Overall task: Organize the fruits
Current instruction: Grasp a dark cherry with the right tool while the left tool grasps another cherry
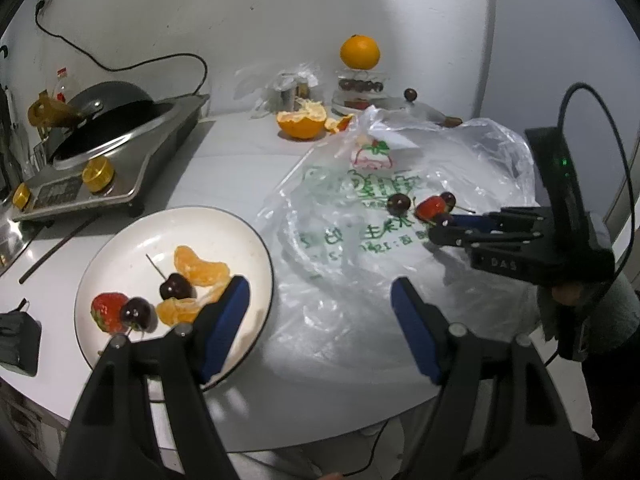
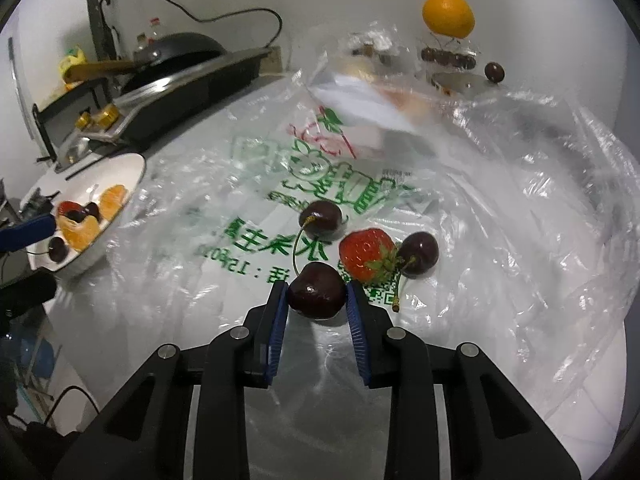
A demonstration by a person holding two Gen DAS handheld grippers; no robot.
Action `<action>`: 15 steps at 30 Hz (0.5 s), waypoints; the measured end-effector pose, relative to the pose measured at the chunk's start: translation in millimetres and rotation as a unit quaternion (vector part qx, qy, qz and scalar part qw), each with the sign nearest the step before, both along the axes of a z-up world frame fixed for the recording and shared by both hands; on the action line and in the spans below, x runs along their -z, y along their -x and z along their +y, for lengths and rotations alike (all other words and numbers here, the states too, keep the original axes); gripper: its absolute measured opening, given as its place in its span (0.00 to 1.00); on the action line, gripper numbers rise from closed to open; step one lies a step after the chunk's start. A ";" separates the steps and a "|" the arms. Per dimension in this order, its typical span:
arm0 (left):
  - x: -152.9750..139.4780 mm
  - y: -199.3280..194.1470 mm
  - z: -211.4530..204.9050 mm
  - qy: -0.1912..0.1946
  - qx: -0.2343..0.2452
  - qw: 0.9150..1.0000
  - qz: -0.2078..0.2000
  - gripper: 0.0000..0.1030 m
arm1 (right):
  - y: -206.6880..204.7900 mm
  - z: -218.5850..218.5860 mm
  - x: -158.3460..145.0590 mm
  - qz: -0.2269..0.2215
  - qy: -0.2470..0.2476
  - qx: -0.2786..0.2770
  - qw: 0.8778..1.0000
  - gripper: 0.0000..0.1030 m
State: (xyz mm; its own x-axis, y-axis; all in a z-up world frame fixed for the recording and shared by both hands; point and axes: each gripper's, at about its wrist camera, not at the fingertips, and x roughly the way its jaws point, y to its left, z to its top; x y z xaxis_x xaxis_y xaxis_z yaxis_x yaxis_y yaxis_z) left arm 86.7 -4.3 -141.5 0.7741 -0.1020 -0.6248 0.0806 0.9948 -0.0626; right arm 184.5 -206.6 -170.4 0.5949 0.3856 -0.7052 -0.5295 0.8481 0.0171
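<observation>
We see the right gripper (image 2: pixel 317 300) pinching a cherry (image 2: pixel 317 295) on the plastic bag (image 2: pixel 500 220); strawberry (image 2: pixel 366 254) at its 1 o'clock. Left gripper (image 1: pixel 320 300) fingers spread beside the plate (image 1: pixel 120 248).

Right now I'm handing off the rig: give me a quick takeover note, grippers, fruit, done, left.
Right gripper: blue pads against a dark red cherry on the clear printed plastic bag; looks gripped, not lifted.
Left gripper: open, empty, over the near edge of the white round plate.
Done: plate holds a strawberry, two cherries and orange segments.
Left: the gripped cherry, two more dark cherries and a red strawberry on the bag.
</observation>
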 end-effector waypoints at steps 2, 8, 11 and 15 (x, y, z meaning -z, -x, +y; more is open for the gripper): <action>-1.1 -0.4 -4.6 -0.005 0.001 1.000 0.000 0.72 | 3.0 -4.4 -5.9 -0.004 -0.010 -0.005 1.000 0.30; -5.4 -5.6 -20.2 -0.021 0.010 1.000 0.000 0.72 | 10.9 -21.3 -22.6 -0.021 -0.036 -0.009 0.999 0.30; -8.0 -11.0 -30.6 -0.031 0.017 0.999 -0.003 0.72 | 13.7 -30.3 -28.8 -0.030 -0.043 -0.011 0.999 0.30; -10.6 -19.9 -46.1 -0.045 0.029 0.999 -0.005 0.72 | 13.2 -42.9 -35.0 -0.039 -0.054 -0.012 0.998 0.30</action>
